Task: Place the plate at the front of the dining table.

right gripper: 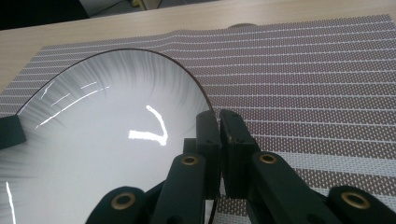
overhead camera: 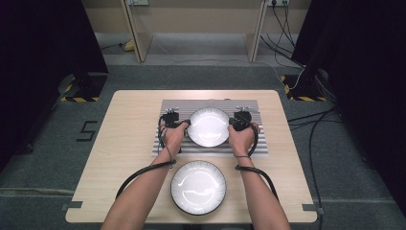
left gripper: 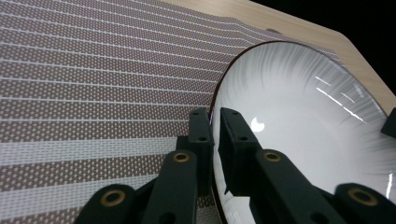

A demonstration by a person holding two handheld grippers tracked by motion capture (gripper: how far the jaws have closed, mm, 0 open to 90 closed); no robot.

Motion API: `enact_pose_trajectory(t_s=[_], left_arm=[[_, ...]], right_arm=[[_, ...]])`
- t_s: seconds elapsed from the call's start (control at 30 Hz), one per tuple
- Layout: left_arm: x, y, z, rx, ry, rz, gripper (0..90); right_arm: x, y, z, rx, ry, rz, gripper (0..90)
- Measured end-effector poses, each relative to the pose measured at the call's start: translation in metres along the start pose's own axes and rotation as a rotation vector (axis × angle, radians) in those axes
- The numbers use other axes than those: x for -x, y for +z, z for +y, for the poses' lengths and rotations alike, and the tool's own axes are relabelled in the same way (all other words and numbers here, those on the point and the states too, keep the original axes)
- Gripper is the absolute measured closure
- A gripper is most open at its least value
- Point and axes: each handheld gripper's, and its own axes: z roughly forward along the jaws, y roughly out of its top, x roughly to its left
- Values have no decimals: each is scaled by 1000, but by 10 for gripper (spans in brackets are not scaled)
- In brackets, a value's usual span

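Pinching far plate (overhead camera: 208,127) rim: left gripper (left gripper: 215,122) and right gripper (right gripper: 218,122), each nearly closed, opposite edges.

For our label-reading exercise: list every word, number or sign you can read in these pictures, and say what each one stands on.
"5": a dark mark on the grey floor left of the table.
No text can be read on the plates, the mat or the hand-held grippers.
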Motion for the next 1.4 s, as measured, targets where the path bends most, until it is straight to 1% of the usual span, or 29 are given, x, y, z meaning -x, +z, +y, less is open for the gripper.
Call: enact_pose_trajectory(t_s=[0.07,0.1,0.13,0.17,0.23,0.27,0.37,0.4,0.43,0.47,0.57,0.6,0.7,0.73,0.8,0.87,0.9,0.93,1.0,1.03,1.07,1.1,1.2,1.23,1.27,1.3,1.33,1.37,1.4], left_arm=[[0,1,0,-4,6,3,802],[-1,1,-1,5,-13,3,795],[-1,0,0,6,-13,7,736],[-1,-1,2,26,-12,14,707],[-1,-3,3,31,-12,15,668],[0,-6,5,44,-12,11,657],[1,-9,7,55,-8,8,608],[2,-12,8,58,6,9,577],[2,-12,8,58,6,9,552],[3,-19,7,57,48,10,537],[2,-26,6,58,64,-8,524],[0,-36,4,62,81,-17,509],[-6,-48,0,68,83,-39,472],[-6,-48,0,68,83,-39,466],[-14,-57,-4,60,89,-54,456],[-17,-61,-5,56,91,-54,456],[-19,-65,-6,60,91,-59,456],[-22,-73,-6,65,98,-67,456],[-24,-80,-7,76,91,-80,453],[-26,-86,-8,89,96,-90,449],[-26,-86,-8,89,96,-90,442],[-28,-94,-10,90,112,-100,431],[-32,-108,-16,92,135,-110,420],[-32,-108,-16,92,135,-110,415],[-32,-110,-18,95,141,-110,414],[-34,-116,-21,95,159,-112,414],[-38,-126,-26,113,166,-114,414],[-38,-126,-26,113,166,-114,413],[-43,-136,-33,119,182,-107,411]], right_arm=[[1,1,-2,-13,0,-7,869],[1,2,-4,-17,-1,-14,848],[2,1,-8,-5,-1,-15,819],[2,1,-8,2,-5,-13,808],[3,-1,-9,9,-10,-16,797],[5,-3,-9,9,-15,-19,772],[8,-5,-9,14,-11,-22,742],[10,-8,-9,18,-12,-23,726],[10,-8,-9,18,-12,-23,726],[11,-12,-9,19,-9,-19,692],[13,-20,-9,19,-14,-10,667],[14,-28,-10,16,-14,0,637],[18,-38,-12,5,-18,19,611],[18,-38,-12,5,-18,19,611],[23,-47,-16,-4,-19,32,593],[25,-50,-17,-1,-15,32,587],[29,-55,-20,-8,-9,35,579],[30,-57,-21,-9,-8,32,574],[34,-62,-25,-15,-4,35,566],[35,-63,-25,-14,1,37,565],[37,-67,-28,-18,3,41,563],[39,-69,-30,-17,3,45,560],[41,-77,-36,-21,7,56,552],[41,-77,-36,-21,7,56,552],[42,-83,-40,-22,-1,64,550],[42,-83,-40,-22,-1,64,550],[44,-91,-46,-21,-5,69,545],[45,-94,-49,-18,0,71,542],[46,-98,-52,-16,0,75,541]])
